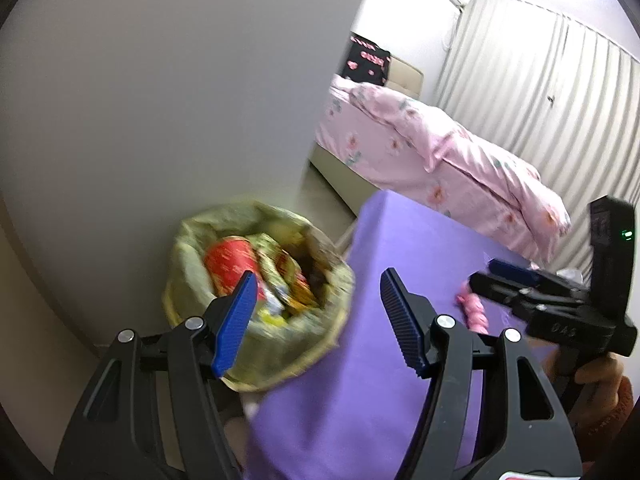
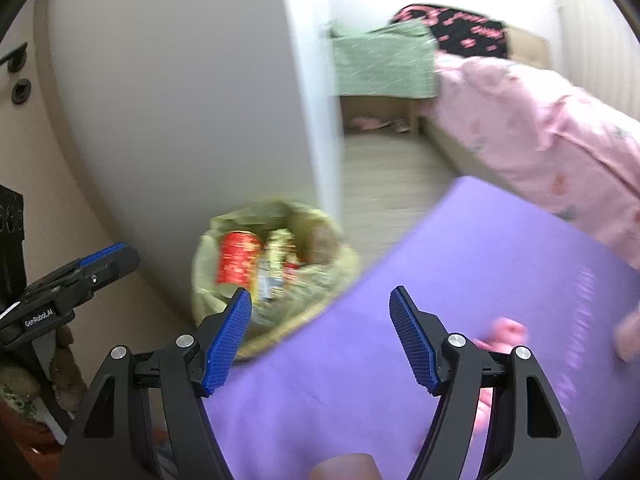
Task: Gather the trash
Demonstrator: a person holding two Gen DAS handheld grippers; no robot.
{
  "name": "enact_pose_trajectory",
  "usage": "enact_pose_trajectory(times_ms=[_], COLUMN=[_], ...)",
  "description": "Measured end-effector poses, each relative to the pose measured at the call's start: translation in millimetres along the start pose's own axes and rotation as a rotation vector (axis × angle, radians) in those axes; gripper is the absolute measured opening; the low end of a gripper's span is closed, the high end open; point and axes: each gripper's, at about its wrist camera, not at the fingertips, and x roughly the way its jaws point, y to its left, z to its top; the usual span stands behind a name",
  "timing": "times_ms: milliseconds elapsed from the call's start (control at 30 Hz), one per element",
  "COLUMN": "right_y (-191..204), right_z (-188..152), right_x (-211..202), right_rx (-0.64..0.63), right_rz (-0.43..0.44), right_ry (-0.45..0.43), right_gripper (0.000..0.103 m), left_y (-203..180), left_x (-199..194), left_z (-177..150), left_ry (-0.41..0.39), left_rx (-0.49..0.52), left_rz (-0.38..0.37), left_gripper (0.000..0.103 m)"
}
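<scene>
Beside the purple-covered table [image 1: 404,240], on the floor against the grey wall [image 1: 160,100], stands a trash bin [image 1: 256,376] lined with a yellowish-green bag [image 1: 192,240]; its mouth gapes, and a red can [image 1: 228,264] lies among crumpled yellow and red wrappers [image 1: 280,268] inside. From the left wrist view the left gripper [image 1: 318,320] hangs over the table's near corner, its blue-padded fingers [image 1: 236,324] spread apart with nothing between them; one pad sits over the bin's rim in the picture, the other over the purple cloth. Farther along the table from the bin, the right gripper [image 1: 494,276] shows from the side above the cloth, held by a hand [image 1: 600,372] at the frame edge, and a small pink crumpled thing [image 1: 474,308] lies on the table just below its tips. The right wrist view gives that gripper [image 2: 320,340] from behind: its fingers stand wide apart and empty, framing the edge where table meets bin [image 2: 280,336], with the can [image 2: 238,262] and wrappers blurred inside. A pink thing [image 2: 506,332] rests on the purple cloth just behind the finger farther from the bin, too smeared to name. Beyond the table, away from the bin, a bed with a pink flowered quilt [image 1: 440,148] runs along pale pleated curtains [image 1: 540,92].
</scene>
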Motion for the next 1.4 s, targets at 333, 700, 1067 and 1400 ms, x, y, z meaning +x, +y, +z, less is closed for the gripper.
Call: enact_pose_trajectory(times_ms=[333,700,1067,1400], right_y=[-27.9,-41.2,-46.3,-47.0], right_z=[-67.2,-105.3,-115.7,-115.8], right_x=[-82.8,-109.7,-116.3,-116.6], right_rx=[0.089,0.146,0.173,0.176], right_rz=[-0.155,-0.168,-0.171,-0.171], right_ry=[-0.124,-0.206,-0.240,-0.239], right_gripper=[0.068,0.068,0.068,0.068], left_y=[-79.2,-125.2,-137.7,-139.3], left_x=[-6.0,-14.6,-28.8,-30.1], left_z=[-33.0,-49.1,-50.0,-50.2], left_ry=[0.016,0.011,-0.045,-0.048], left_rx=[0.166,0.275,0.314,0.315], left_rz=[-0.003,0.173,0.184,0.185], left_gripper=[0.085,0.085,0.085,0.085])
